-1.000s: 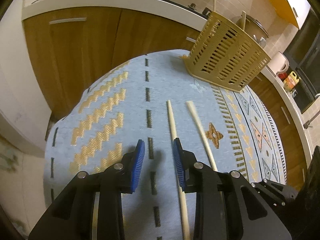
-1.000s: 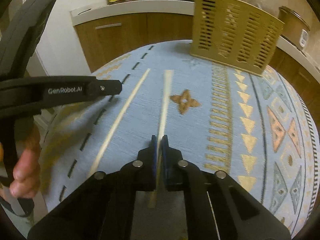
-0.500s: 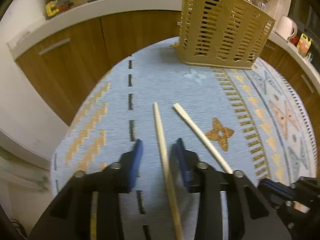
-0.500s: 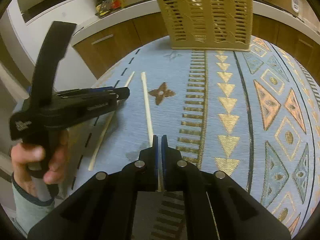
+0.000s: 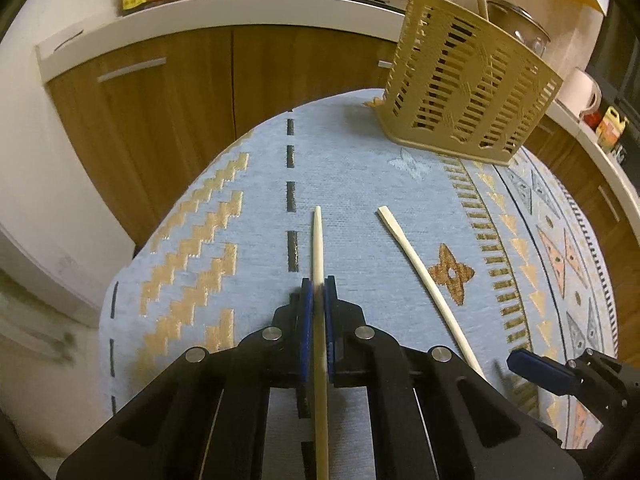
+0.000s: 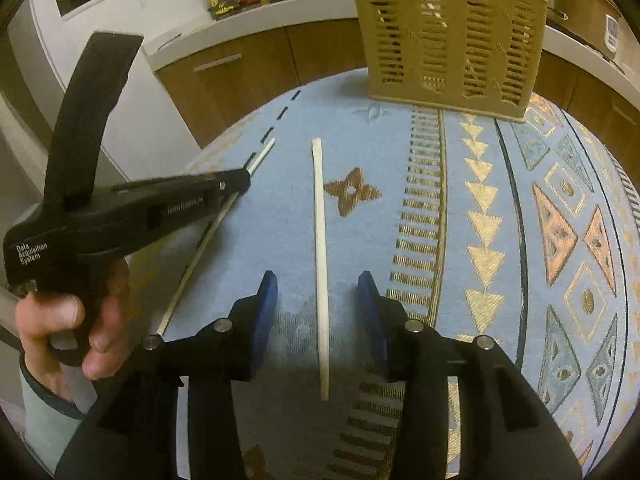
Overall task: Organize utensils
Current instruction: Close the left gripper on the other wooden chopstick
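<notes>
Two chopsticks lie on the patterned blue cloth [image 5: 352,168], each lined up with one of the tools. The left chopstick [image 5: 318,240] runs straight down the middle of the left gripper [image 5: 318,300]; its blue pads [image 5: 306,320] are pressed in against the stick from both sides, pinching it partway along, with the thin tip reaching out ahead of the fingertips and the rest passing back between the black arms. In the right wrist view the same stick [image 6: 224,212] shows slanting under the nose of the left tool, held in the person's left hand [image 6: 76,320].

The right chopstick [image 6: 320,240] lies flat on the cloth between the fingers of the right gripper [image 6: 318,292], which are spread wide, each pad well clear of the stick. Its rear end stops short of the gripper body; its blunt front end points forward. From the left wrist view this stick [image 5: 424,276] lies off to the right of the left tool, angled away, and a blue fingertip of the right gripper shows at the lower right edge.

A tan slotted utensil basket [image 6: 452,40] stands upright on the far edge of the cloth, ahead of the right gripper and ahead-right of the left one. Beyond it are wooden cabinets [image 5: 180,100] under a white counter.
</notes>
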The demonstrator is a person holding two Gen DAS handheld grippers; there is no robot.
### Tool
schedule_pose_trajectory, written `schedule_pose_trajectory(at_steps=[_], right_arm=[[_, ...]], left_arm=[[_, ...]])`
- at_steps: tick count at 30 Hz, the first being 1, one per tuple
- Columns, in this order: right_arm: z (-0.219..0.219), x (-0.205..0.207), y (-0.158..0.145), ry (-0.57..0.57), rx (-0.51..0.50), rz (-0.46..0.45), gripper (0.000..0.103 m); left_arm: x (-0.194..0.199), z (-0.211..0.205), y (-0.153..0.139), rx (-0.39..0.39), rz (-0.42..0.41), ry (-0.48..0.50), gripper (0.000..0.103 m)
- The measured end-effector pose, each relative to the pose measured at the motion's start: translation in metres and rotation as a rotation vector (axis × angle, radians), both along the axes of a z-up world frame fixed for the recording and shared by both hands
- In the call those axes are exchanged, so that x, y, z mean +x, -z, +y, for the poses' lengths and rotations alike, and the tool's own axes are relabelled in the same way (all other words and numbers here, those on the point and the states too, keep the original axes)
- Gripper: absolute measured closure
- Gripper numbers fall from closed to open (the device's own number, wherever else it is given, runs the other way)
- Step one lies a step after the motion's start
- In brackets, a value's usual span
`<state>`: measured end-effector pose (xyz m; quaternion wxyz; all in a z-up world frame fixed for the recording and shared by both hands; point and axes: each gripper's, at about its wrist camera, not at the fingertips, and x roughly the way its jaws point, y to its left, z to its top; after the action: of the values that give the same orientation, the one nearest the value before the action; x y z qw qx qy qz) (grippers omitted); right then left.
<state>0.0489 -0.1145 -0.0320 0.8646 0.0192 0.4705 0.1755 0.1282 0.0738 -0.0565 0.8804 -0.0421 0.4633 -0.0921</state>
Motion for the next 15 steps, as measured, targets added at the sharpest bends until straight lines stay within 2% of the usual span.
schedule_pose_trajectory(at_steps=[2, 4, 5, 6, 7, 11, 15], right_arm=[[0.004, 0.001, 0.000, 0.002, -0.040, -0.004, 0.067], [0.011, 0.002, 0.004, -0.005, -0.069, 0.001, 0.084], [0.016, 0.003, 0.008, -0.017, -0.086, 0.007, 0.087], [0.022, 0.001, 0.008, -0.019, -0.125, -0.022, 0.096], [0.030, -0.003, 0.008, -0.029, -0.200, -0.059, 0.098], [0.027, -0.007, 0.008, -0.004, -0.231, -0.076, 0.099], [-0.008, -0.016, 0.000, 0.078, -0.198, -0.082, 0.099]], left_arm=[[-0.001, 0.001, 0.000, -0.014, 0.001, -0.005, 0.100], [-0.002, 0.002, 0.000, -0.025, -0.001, -0.006, 0.100], [-0.003, 0.003, 0.000, -0.030, -0.003, -0.007, 0.100], [-0.004, 0.003, 0.000, -0.033, -0.005, -0.007, 0.100], [-0.006, 0.003, -0.001, -0.035, -0.007, -0.006, 0.100], [-0.010, 0.001, -0.002, -0.064, -0.005, 0.008, 0.100], [-0.017, -0.012, -0.005, -0.092, -0.002, 0.044, 0.100]])
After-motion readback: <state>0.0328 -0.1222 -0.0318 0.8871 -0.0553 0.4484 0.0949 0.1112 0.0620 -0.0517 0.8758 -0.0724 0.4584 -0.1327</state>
